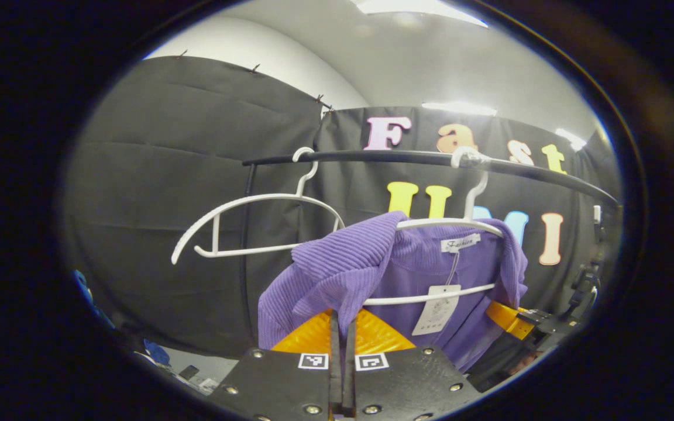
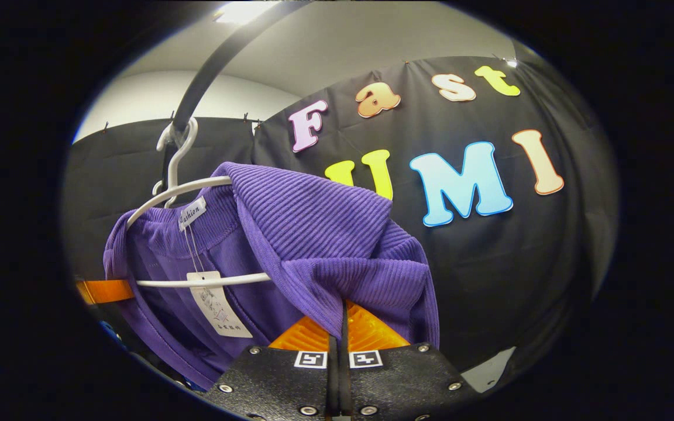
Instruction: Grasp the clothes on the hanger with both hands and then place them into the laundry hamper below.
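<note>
In the left gripper view, the sweater point(image 1: 372, 263) hangs on a hanger point(image 1: 448, 223) just ahead of the fingers point(image 1: 313, 334), one shoulder draped between them. A bare hanger point(image 1: 255, 202) hangs on the rail point(image 1: 407, 156) up and left of the fingers. In the right gripper view, the sweater's other shoulder lies between the fingers point(image 2: 372, 330).

Purple ribbed top point(image 1: 407, 275) (tagged), on white hanger point(image 1: 448, 223)

My right gripper point(image 2: 341, 318) pinches the purple top's point(image 2: 319, 234) ribbed shoulder. The top hangs on a white hanger point(image 2: 196, 186) hooked over the black rail point(image 2: 208, 70).
</note>
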Tool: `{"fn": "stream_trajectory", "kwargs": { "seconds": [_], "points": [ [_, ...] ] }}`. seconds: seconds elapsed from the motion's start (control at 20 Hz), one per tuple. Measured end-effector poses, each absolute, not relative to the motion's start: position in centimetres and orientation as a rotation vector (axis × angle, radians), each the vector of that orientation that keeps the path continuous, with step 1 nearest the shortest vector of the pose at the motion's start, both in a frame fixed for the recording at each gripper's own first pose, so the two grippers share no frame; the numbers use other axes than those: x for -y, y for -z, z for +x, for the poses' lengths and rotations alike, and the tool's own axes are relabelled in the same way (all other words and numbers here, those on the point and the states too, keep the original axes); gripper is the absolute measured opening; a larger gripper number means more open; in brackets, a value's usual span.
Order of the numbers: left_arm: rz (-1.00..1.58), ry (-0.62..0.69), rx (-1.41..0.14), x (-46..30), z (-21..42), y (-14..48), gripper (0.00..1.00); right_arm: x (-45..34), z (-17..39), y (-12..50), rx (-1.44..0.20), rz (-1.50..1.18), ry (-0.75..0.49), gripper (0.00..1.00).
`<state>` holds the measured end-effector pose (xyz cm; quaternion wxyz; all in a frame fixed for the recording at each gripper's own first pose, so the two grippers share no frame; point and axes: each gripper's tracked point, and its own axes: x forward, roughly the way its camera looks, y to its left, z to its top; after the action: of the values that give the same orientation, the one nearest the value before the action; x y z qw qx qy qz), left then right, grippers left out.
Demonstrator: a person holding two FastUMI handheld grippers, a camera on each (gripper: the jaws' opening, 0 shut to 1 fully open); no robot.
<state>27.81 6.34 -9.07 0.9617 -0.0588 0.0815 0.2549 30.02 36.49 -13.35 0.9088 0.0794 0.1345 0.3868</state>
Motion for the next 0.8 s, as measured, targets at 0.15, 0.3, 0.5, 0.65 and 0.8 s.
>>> {"fn": "stream_trajectory", "kwargs": {
  "seconds": [0.15,0.3,0.5,0.65,0.8],
  "points": [
    [-0.163,-0.476,-0.143,-6.1,26.8,7.7,0.01,-35.9,29.7,12.9,-0.262,0.149,-0.77,0.0],
    [-0.147,-0.451,-0.104,-6.7,25.5,5.1,0.01,-35.1,29.4,12.2,-0.249,0.128,-0.732,0.0],
    [-0.153,-0.42,-0.071,-7.8,24.5,2.7,0.0,-33.9,29.2,10.8,-0.207,0.116,-0.66,0.0],
    [-0.165,-0.417,-0.043,-9.2,24.0,1.6,0.01,-33.1,29.7,9.5,-0.179,0.12,-0.611,0.0],
    [-0.177,-0.408,0.006,-10.6,23.3,-0.3,0.01,-32.4,29.9,7.8,-0.137,0.114,-0.575,0.0]
  ]
}}
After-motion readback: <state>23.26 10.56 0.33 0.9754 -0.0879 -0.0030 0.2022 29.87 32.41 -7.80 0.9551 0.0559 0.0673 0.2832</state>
